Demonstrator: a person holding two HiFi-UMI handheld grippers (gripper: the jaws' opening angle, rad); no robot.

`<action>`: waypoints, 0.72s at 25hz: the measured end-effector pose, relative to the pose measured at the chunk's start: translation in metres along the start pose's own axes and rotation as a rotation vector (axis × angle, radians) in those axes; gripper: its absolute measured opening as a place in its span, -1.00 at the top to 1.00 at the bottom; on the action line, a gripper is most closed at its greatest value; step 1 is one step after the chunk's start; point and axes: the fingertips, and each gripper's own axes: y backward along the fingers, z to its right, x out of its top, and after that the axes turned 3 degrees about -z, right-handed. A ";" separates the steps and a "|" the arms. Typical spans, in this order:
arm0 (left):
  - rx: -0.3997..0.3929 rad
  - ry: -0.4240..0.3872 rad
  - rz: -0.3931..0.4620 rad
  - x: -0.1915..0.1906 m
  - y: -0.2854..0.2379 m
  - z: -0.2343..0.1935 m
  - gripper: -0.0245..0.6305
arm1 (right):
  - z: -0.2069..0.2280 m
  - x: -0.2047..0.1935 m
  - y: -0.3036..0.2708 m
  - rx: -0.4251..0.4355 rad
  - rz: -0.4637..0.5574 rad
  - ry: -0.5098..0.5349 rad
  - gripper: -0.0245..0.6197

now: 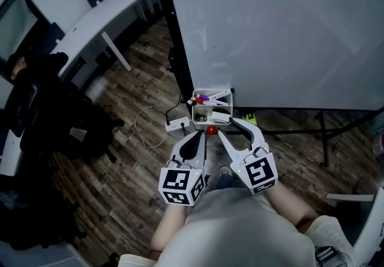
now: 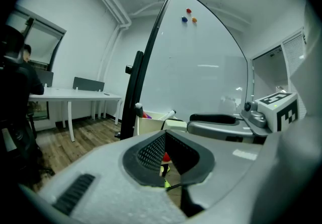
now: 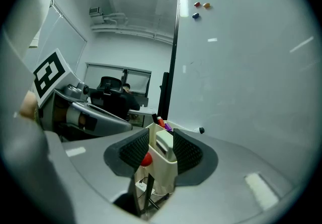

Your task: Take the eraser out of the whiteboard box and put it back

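Eraser [image 3: 164,142]: one pale block, sat in one cream whiteboard box [image 3: 168,173]. Right gripper [image 3: 162,148] jaws stood apart, box between them, not pressing. Left gripper [image 2: 164,150] jaws were together, empty.

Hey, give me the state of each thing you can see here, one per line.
Whiteboard: no writing visible.
Whiteboard box: open-topped, at the whiteboard's lower corner.
Eraser: inside the box, not gripped.
Markers: lying in the box.
Left tongs: shut, empty.
Right tongs: open, aimed at the box, gripping nothing.
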 end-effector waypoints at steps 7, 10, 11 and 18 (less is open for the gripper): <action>-0.021 -0.005 -0.002 -0.006 0.010 0.005 0.91 | -0.011 0.000 0.013 -0.026 0.003 -0.038 0.56; -0.028 -0.006 -0.005 -0.009 0.016 0.008 0.91 | -0.015 0.001 0.019 -0.037 0.007 -0.045 0.61; -0.030 -0.006 -0.006 -0.010 0.019 0.008 0.91 | -0.017 0.001 0.021 -0.040 0.009 -0.041 0.63; -0.048 -0.005 -0.009 -0.019 0.035 0.016 0.91 | -0.031 0.000 0.038 -0.062 0.015 -0.069 0.73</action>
